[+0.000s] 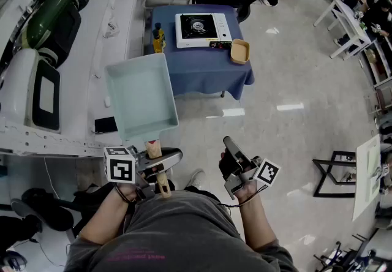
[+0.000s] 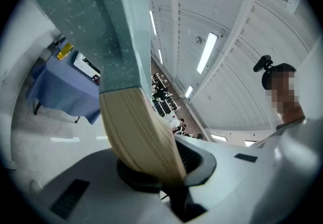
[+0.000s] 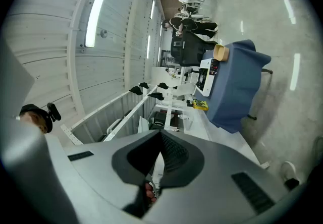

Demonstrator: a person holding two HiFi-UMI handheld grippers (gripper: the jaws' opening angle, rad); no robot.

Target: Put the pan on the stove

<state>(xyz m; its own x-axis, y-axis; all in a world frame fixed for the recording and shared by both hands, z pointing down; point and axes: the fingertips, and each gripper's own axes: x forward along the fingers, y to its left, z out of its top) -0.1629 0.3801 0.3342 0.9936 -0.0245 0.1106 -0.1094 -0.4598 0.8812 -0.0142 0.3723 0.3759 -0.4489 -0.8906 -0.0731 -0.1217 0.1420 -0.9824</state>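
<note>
— Pan (image 1: pixel 141 96) in the head view: where is it?
— In the air at 10 o'clock from the picture's centre. It is pale green and rectangular, and only its bare bottom shows inside. Its wooden handle (image 1: pixel 162 182) is clamped in the left gripper (image 1: pixel 165 159). The right gripper (image 1: pixel 229 143), at 5 o'clock, has its jaws together on nothing.
— And the stove (image 1: pixel 202 30)?
— At 12 o'clock, on the blue table (image 1: pixel 202 73), well apart from the pan. A wooden bowl (image 1: pixel 240 51) sits at the stove's 4 o'clock; what it holds is too small to tell.
— Left gripper view?
— Both jaws press on the handle, and the pan rises toward 11 o'clock. The table lies at 9 o'clock.
— Right gripper view?
— Jaws closed, nothing between them. The table at 2 o'clock carries the stove and the bowl.
</note>
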